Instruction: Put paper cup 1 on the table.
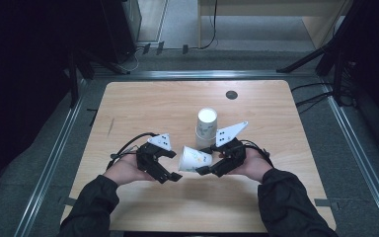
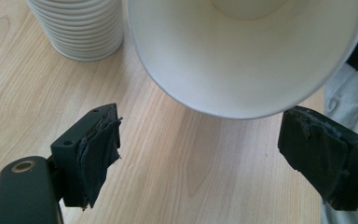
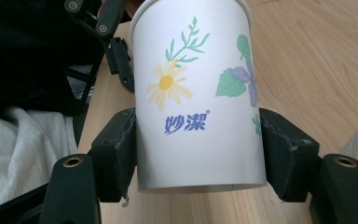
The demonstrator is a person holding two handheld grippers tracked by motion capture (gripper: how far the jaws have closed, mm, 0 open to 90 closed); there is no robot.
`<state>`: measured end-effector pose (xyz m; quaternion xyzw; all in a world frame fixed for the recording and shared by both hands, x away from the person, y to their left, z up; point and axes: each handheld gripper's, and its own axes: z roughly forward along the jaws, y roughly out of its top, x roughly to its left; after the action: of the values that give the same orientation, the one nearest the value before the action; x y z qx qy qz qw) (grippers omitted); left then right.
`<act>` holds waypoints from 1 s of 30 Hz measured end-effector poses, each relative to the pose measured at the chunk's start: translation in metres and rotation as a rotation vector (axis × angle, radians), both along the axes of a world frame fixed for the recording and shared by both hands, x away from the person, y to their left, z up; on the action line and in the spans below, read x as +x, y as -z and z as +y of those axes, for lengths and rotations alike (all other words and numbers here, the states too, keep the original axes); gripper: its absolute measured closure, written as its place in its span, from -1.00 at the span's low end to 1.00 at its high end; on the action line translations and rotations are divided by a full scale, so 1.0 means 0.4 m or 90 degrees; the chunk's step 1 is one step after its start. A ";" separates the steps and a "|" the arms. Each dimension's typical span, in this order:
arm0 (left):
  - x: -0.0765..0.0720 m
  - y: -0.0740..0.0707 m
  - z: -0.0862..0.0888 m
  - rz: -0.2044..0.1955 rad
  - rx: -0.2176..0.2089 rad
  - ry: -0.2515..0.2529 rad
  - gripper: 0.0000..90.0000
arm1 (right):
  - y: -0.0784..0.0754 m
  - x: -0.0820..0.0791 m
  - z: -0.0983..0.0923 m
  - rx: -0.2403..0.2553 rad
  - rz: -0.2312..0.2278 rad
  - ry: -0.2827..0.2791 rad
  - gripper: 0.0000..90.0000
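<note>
The right gripper (image 1: 208,168) clamps a flowered paper cup (image 1: 194,159), seemingly held above the counter (image 1: 143,106); the left gripper (image 1: 173,165) gapes at its mouth.

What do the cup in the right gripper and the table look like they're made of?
The cup looks like paper, matte white with printed flowers and a thin rolled rim. The table looks like light wood or a wood-look laminate: smooth, with visible grain. Which of the two, I can't tell.

Dim high view: the wooden table (image 1: 143,106) is softly lit from above and its surroundings are black. Both gripper views are bright, sharp and glare-free, with soft shadows.
</note>
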<state>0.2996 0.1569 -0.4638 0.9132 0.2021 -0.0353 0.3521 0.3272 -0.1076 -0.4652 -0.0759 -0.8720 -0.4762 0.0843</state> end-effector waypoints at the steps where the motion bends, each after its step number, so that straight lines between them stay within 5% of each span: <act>1: 0.000 0.004 -0.001 0.002 -0.002 -0.002 -0.70 | 0.001 0.001 0.000 -0.001 0.002 0.000 -0.23; 17: 0.013 0.006 -0.029 0.005 -0.077 0.007 -0.70 | 0.009 0.002 0.003 -0.001 0.010 -0.007 -0.23; 30: 0.012 -0.003 -0.030 -0.004 -0.093 0.029 -0.49 | 0.015 -0.002 0.010 -0.008 0.023 -0.014 -0.23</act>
<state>0.3046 0.1451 -0.4627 0.8896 0.1772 -0.0551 0.4173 0.3262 -0.1034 -0.4713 -0.0750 -0.8742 -0.4682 0.1046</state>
